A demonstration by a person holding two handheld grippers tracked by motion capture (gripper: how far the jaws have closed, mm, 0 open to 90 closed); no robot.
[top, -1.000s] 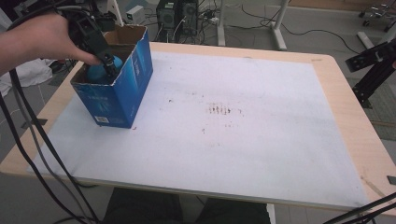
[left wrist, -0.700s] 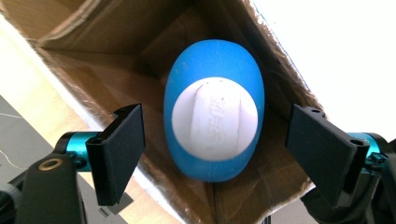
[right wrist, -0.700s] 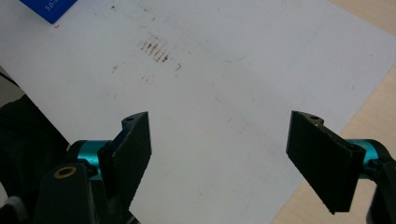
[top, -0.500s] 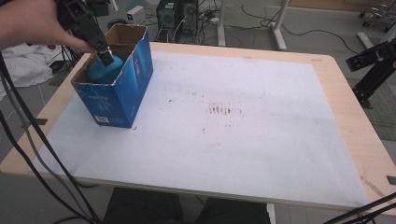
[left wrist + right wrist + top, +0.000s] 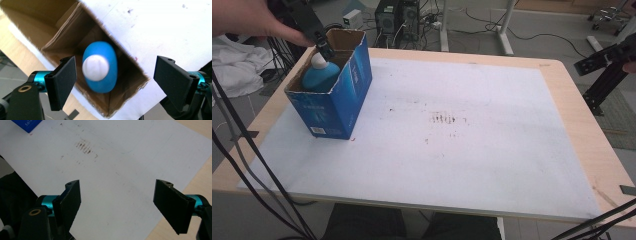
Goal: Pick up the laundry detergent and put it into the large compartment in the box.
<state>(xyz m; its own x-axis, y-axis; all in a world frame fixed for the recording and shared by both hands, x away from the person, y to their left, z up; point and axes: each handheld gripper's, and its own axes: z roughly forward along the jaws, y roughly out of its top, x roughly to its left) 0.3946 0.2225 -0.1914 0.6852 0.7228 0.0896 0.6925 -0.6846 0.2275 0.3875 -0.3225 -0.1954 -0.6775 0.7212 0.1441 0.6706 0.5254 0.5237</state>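
A lab or test workroom with a single rig table

A plain wooden table, covered by a stained white sheet that leaves its right and far edges bare, stands on a grey floor. Beyond the far edge, desktop computer towers sit on the floor amid loose cables, beside white desk legs. A black metal stand rises just off the table's far right corner.

The bottle stands in the box; the box sits on the table's far-left part.
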